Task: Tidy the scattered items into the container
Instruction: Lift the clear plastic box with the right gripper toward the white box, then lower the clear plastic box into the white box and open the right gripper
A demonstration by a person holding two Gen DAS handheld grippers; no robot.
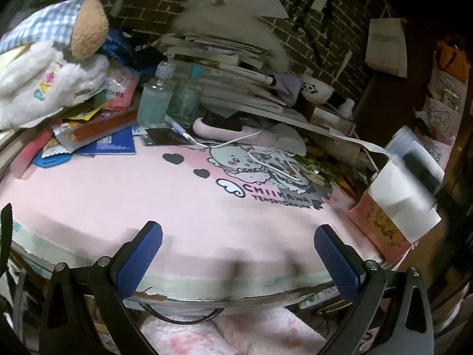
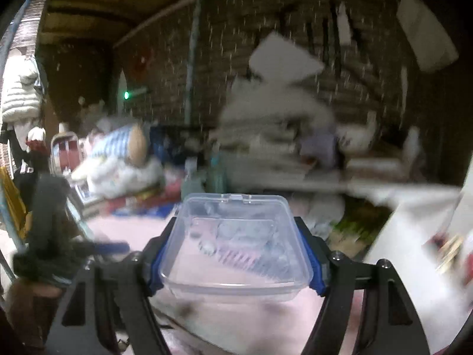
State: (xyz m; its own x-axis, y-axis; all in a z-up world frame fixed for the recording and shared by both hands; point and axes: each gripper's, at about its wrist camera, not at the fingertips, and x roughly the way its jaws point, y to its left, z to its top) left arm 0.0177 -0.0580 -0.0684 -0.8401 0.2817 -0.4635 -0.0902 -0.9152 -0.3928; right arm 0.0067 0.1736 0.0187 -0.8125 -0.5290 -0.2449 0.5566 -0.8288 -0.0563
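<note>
My right gripper point(image 2: 235, 261) is shut on a clear plastic container point(image 2: 233, 245) and holds it above the pink desk mat point(image 2: 124, 224); several small items show blurred inside it. The right wrist view is motion-blurred. In the left wrist view my left gripper point(image 1: 238, 256) is open and empty, its blue pads point(image 1: 139, 261) over the near edge of the pink mat point(image 1: 118, 195). The container point(image 1: 405, 189) appears there blurred at the right, with the dark right gripper behind it.
Clutter lines the back of the desk: a plush toy point(image 1: 53, 59), two bottles point(image 1: 156, 100), a stack of books point(image 1: 224, 68), a pink device with white cable point(image 1: 224, 131), a panda bowl point(image 1: 317, 88), packets and blue booklets point(image 1: 97, 145). A pink pouch point(image 1: 378, 222) stands at the right.
</note>
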